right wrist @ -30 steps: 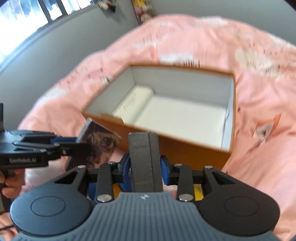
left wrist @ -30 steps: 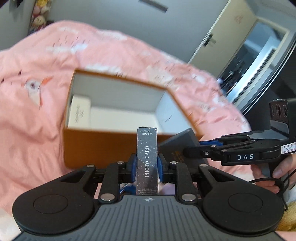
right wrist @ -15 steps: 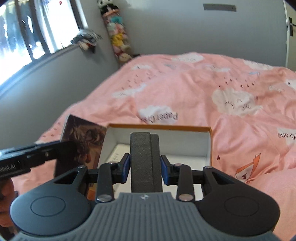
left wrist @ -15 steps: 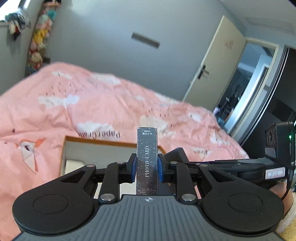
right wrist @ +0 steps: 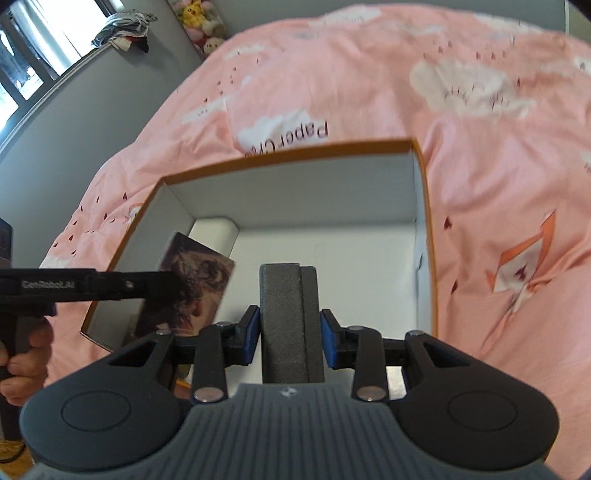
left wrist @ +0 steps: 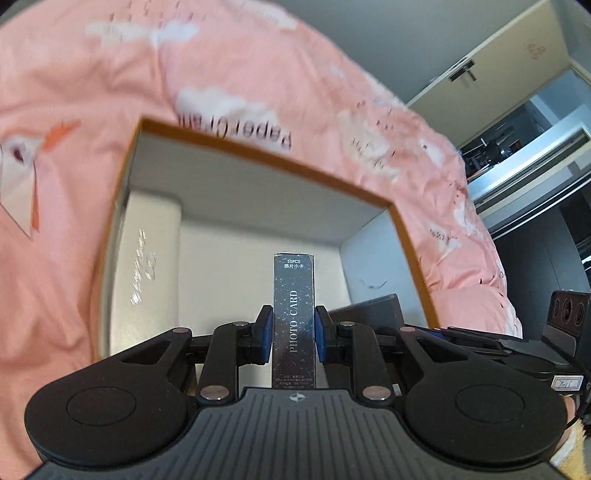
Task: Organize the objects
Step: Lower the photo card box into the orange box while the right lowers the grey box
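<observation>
An open orange box [left wrist: 258, 155] [right wrist: 424, 206] with a white inside lies on the pink bedspread. A white case [left wrist: 147, 266] [right wrist: 218, 232] lies along its left wall. My left gripper [left wrist: 293, 332] is shut on a dark photo card box [left wrist: 293, 317] and holds it upright over the box's near half. The same card box [right wrist: 192, 291] shows a picture face in the right wrist view, at the box's left corner. My right gripper [right wrist: 290, 328] is shut on a grey textured case [right wrist: 288, 325], above the box's near edge. That grey case [left wrist: 369, 308] sits right of the card box.
Pink bedspread [right wrist: 480, 147] with cloud prints surrounds the box. A grey wall with a window [right wrist: 22, 74] and plush toys [right wrist: 199, 22] lies far left. A door and wardrobe [left wrist: 517, 110] stand at the right. A hand [right wrist: 22, 362] holds the left gripper's handle.
Both grippers tipped downward and moved over the open box, which now fills the view from above. Each still holds its item.
</observation>
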Available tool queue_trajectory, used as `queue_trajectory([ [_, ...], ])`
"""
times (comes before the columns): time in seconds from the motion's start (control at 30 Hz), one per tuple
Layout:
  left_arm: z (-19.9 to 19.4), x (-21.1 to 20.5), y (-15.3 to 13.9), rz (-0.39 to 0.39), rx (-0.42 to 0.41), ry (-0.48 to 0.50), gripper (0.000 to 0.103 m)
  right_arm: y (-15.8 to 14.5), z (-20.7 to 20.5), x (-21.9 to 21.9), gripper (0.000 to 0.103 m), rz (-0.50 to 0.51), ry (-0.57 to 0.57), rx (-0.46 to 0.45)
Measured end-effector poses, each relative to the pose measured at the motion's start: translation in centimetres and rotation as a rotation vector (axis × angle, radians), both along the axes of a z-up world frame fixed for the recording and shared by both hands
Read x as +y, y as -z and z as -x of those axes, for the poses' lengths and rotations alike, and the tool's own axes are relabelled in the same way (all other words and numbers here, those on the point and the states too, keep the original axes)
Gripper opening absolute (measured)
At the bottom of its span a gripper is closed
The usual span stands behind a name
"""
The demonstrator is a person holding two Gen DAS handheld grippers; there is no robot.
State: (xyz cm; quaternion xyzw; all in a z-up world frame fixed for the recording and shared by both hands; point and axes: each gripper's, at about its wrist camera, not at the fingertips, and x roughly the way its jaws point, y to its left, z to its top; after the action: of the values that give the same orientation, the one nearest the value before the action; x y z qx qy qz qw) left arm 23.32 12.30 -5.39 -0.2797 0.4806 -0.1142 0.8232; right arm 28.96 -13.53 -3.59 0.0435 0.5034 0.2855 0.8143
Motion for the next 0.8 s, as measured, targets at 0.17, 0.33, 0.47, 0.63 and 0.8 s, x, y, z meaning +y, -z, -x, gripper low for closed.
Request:
queue_trajectory([
  [0.17,-1.3,-0.3,2.1,0.022,0.131,-0.005,0.025,1.3,-1.1,0.2,0.036,-0.011,0.001,0.062],
  [0.33,-2.6,-1.4,3.7,-0.055,0.247,0.011,0.025,2.2,-2.1,0.8,0.036,-0.001,0.004,0.097],
  [0.47,-3.1,-1.8,4.5,-0.079,0.311,0.04,0.026,2.8,-2.3,1.4,0.036,0.005,0.005,0.117],
  [0.63,-3.2,-2.4,3.7,-0.26,0.323,0.092,0.036,3.4,-2.3,1.8,0.036,0.016,-0.009,0.139],
  [0.8,-2.9,-3.0,2.5,-0.355,0.28,0.162,0.036,3.7,-2.8,1.6,0.036,-0.022,-0.002,0.191],
])
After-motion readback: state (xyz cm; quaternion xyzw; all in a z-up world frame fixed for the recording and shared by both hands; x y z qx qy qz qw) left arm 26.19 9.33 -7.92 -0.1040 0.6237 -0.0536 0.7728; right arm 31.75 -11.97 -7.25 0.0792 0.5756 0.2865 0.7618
